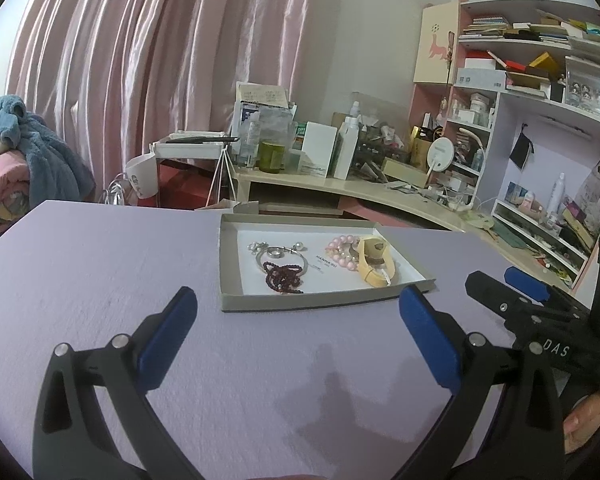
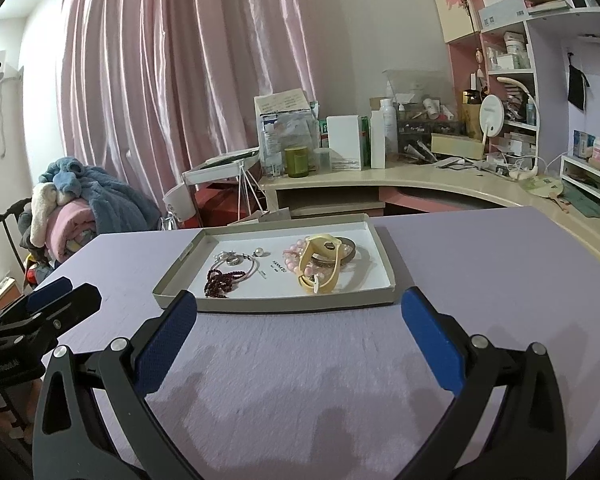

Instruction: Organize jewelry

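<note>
A shallow grey box lid with a white inside (image 1: 236, 300) (image 2: 168, 286) lies on the lilac table. In it lie a dark red bead bracelet (image 1: 284, 274) (image 2: 220, 280), a silver bangle with a ring (image 1: 274, 254) (image 2: 236, 262), a pink pearl bracelet (image 1: 340, 254) (image 2: 294, 254) and a yellow strap (image 1: 374, 260) (image 2: 324, 264). My left gripper (image 1: 298, 308) is open and empty, short of the lid's near edge. My right gripper (image 2: 300, 308) is open and empty, also just short of the lid. Each gripper shows at the side of the other's view.
The lilac table (image 1: 100, 264) (image 2: 480, 264) carries only the lid. Behind it stands a cluttered cream desk (image 1: 340, 188) (image 2: 420, 176) with bottles and boxes, a shelf unit (image 1: 540, 80) at the right, pink curtains behind, and piled blankets (image 2: 72, 208) at the left.
</note>
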